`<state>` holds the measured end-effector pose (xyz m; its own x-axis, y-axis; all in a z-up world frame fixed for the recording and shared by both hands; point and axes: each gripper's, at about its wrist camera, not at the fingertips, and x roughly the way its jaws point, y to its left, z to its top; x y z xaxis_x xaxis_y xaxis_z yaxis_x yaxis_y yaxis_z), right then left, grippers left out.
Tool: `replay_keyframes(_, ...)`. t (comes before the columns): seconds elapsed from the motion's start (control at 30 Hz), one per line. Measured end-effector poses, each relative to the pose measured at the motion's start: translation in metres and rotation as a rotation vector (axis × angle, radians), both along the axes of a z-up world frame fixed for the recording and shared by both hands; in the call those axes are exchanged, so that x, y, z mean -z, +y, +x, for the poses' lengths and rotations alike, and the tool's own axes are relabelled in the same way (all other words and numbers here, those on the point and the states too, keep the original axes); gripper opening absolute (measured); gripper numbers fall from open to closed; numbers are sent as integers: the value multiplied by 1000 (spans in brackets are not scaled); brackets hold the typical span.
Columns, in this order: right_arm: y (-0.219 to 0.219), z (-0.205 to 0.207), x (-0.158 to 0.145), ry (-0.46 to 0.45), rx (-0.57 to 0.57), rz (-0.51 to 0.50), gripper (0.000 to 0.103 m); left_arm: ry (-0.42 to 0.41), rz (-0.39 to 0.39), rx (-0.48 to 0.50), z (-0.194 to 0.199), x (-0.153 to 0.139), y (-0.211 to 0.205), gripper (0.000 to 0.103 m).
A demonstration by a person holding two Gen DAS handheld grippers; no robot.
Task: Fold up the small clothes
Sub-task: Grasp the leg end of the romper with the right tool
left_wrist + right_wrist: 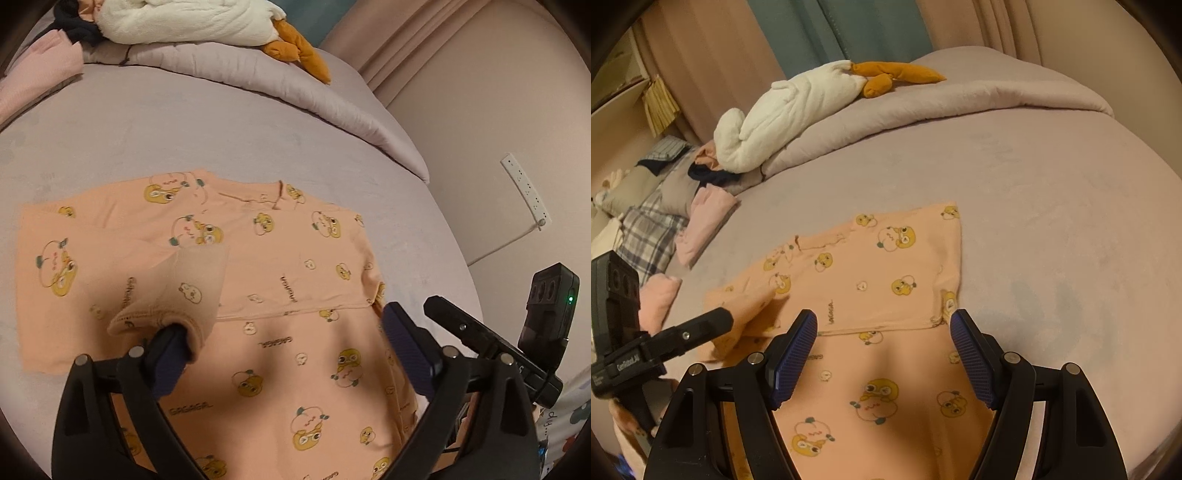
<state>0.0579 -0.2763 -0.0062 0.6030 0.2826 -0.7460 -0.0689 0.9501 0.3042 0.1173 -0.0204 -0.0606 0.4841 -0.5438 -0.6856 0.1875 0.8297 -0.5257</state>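
Note:
A small peach shirt (295,258) printed with cartoon ducks lies flat on the lilac bed (184,140). One sleeve is folded in over the body. Its pale cuff (184,291) hangs draped over the tip of one finger of my left gripper (282,321), whose jaws stand wide apart and press on nothing. In the right wrist view the same shirt (886,266) lies spread out. My right gripper (884,317) hovers open above the shirt's lower half, nothing between its blue pads (792,362). The other hand's tool shows at each view's edge.
A white plush goose (790,110) with orange feet lies on a rolled duvet (960,103) at the far side. Folded pink clothes (701,225) and a plaid pillow (650,236) sit at the left. A power strip (524,192) hangs on the wall.

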Motion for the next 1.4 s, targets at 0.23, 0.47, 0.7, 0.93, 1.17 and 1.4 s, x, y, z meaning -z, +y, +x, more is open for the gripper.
replay_keyframes(0.23,19,4,0,2,-48,-18,75,51,18,-42,-18,3,32,102)
replay_keyframes(0.47,51,11,-3,-1,-122,-39,75,92,47,-165,-40,12,72,102)
replay_keyframes(0.7,106,16,-1,12,-259,-93,75,69,152,-367,-59,6,120,101)
replay_keyframes(0.93,171,16,30,90,-412,-126,74,87,173,-491,-71,10,156,100)
replay_keyframes(1.17,205,25,70,172,-415,-237,74,80,253,-533,-77,10,165,99)
replay_keyframes(1.4,193,31,74,157,-383,-234,32,69,251,-536,-77,11,172,99)
